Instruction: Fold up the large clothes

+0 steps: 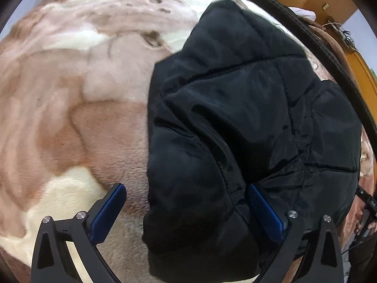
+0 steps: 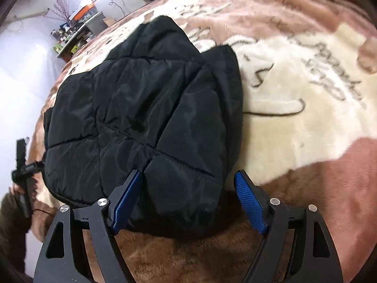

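Note:
A black quilted puffer jacket (image 1: pixel 247 108) lies folded in a thick bundle on a plush blanket. In the left wrist view my left gripper (image 1: pixel 186 188) stands wide open over the jacket's near left edge. Its left pad (image 1: pixel 110 210) hangs over bare blanket and its right pad (image 1: pixel 265 212) sits above the black fabric. In the right wrist view the jacket (image 2: pixel 146 108) fills the middle, and my right gripper (image 2: pixel 188 173) is open astride its near right corner. The right pad (image 2: pixel 249 200) is clear of the cloth. Neither gripper squeezes the fabric.
The pink, brown and cream blanket (image 2: pixel 294 108) covers the bed, with bare room to the jacket's right. A cluttered shelf (image 2: pixel 75 33) stands by the far wall. The left gripper's handle (image 2: pixel 22 165) shows in a hand at the left edge. A wooden bed frame (image 1: pixel 360 70) curves on the right.

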`<state>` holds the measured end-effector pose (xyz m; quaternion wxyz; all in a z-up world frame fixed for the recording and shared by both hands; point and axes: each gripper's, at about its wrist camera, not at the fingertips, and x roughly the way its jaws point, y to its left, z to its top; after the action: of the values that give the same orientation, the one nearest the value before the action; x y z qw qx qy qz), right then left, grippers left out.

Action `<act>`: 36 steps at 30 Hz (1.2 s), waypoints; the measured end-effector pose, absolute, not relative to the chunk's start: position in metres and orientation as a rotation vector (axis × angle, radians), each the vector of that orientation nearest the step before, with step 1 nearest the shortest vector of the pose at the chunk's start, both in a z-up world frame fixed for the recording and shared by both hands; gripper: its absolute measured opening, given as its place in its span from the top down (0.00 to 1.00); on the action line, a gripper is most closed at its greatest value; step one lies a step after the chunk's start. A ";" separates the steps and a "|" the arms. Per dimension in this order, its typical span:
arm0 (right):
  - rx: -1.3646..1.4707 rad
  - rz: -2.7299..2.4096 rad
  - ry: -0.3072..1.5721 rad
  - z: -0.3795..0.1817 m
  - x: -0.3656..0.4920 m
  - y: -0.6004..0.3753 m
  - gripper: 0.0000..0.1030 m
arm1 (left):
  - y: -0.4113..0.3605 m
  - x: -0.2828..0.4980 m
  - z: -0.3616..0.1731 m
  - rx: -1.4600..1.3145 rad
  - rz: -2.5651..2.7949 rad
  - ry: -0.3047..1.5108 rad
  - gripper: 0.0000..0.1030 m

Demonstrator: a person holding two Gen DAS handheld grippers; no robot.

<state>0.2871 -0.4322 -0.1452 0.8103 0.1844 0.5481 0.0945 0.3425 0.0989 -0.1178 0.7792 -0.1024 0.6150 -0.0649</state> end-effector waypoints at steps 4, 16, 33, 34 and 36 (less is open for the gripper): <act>0.390 0.211 1.204 -0.160 0.299 -0.434 0.02 | 0.102 0.348 -0.132 -0.239 -0.162 1.347 0.00; 0.425 0.314 1.258 -0.188 0.319 -0.432 0.02 | 0.080 0.356 -0.150 -0.164 -0.166 1.370 0.00; 0.374 0.371 1.217 -0.180 0.316 -0.425 0.46 | 0.046 0.370 -0.146 -0.132 -0.180 1.377 0.37; 0.352 0.368 1.210 -0.177 0.315 -0.423 0.47 | 0.043 0.371 -0.144 -0.133 -0.176 1.379 0.39; 0.330 0.358 1.204 -0.173 0.312 -0.420 0.49 | 0.040 0.368 -0.142 -0.130 -0.180 1.364 0.47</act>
<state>0.3123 -0.4197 -0.1733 0.7964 0.1538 0.5607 0.1665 0.3681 0.0400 -0.1424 0.7707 -0.0602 0.6289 -0.0832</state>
